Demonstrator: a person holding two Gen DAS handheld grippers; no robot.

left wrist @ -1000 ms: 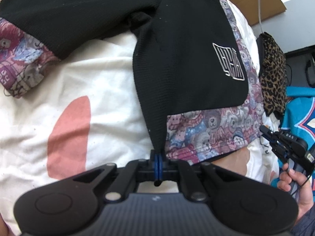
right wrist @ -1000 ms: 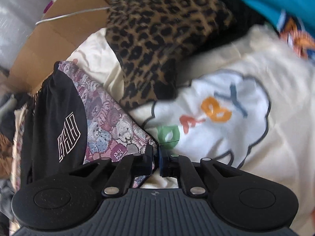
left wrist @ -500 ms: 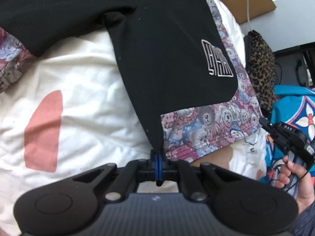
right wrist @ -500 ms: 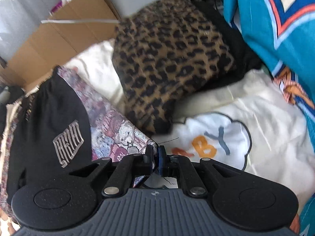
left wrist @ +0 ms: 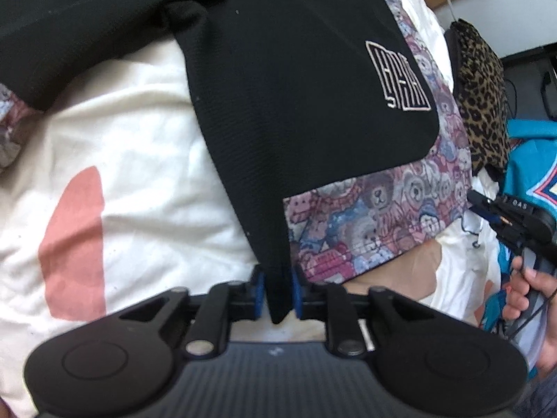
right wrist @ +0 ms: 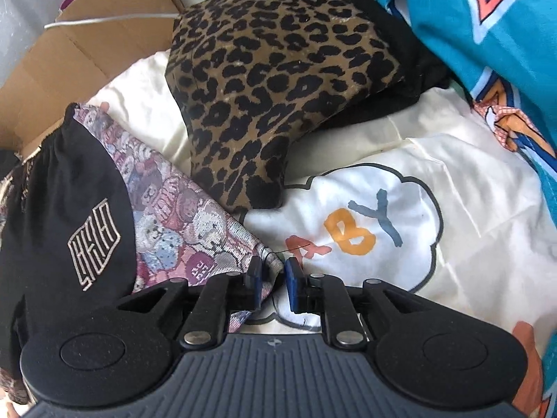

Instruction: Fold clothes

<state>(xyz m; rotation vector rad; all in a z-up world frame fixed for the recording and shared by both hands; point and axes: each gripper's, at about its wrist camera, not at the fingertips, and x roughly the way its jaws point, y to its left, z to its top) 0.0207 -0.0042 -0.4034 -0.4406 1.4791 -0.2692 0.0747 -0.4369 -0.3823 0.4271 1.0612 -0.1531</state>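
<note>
Left claw (left wrist: 277,291) apart, shorts (left wrist: 306,104) hem between; right claw (right wrist: 273,284) apart, hem corner between.

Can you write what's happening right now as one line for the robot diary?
step: letting go of shorts hem | left gripper: open around black corner | right gripper: open at bear-print corner | shorts: flat on cream sheet

Cardboard box (right wrist: 87,45), white cable (right wrist: 115,19)
</note>
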